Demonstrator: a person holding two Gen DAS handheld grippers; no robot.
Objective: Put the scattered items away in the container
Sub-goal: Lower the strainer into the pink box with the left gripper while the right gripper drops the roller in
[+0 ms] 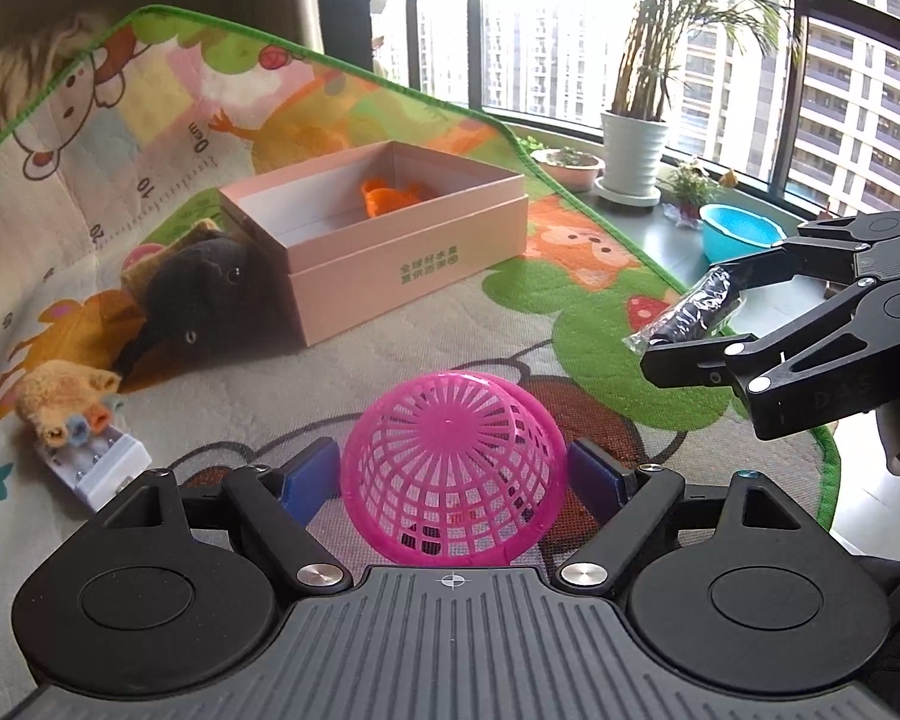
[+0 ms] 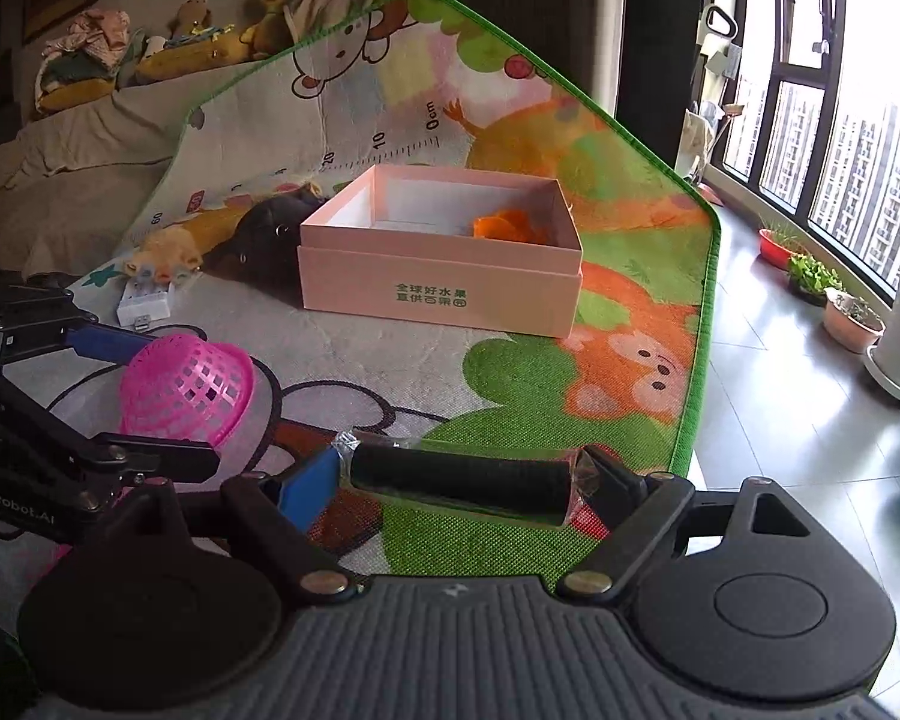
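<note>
My left gripper point(image 1: 453, 474) is shut on a pink mesh basket point(image 1: 450, 468), its blue pads pressing both sides of the overturned dome, just above the play mat. The same basket point(image 2: 192, 390) and the left gripper point(image 2: 150, 399) show at the left of the right wrist view. My right gripper point(image 2: 459, 486) is shut on a black roll in clear wrap point(image 2: 462, 483), held lengthwise between the pads. From the left wrist view, that right gripper point(image 1: 684, 318) and black roll point(image 1: 699, 309) hang at the right. The open pink box point(image 1: 390, 258) point(image 2: 438, 294) lies ahead with an orange item point(image 1: 390, 195) point(image 2: 504, 225) inside.
A black plush toy point(image 1: 204, 294) point(image 2: 270, 228) leans against the box's left side. A yellow fuzzy toy point(image 1: 60, 396) and a white plastic block point(image 1: 96, 468) lie further left on the mat point(image 1: 510, 330). Plant pots point(image 1: 633, 150) and a blue bowl point(image 1: 741, 231) stand by the window.
</note>
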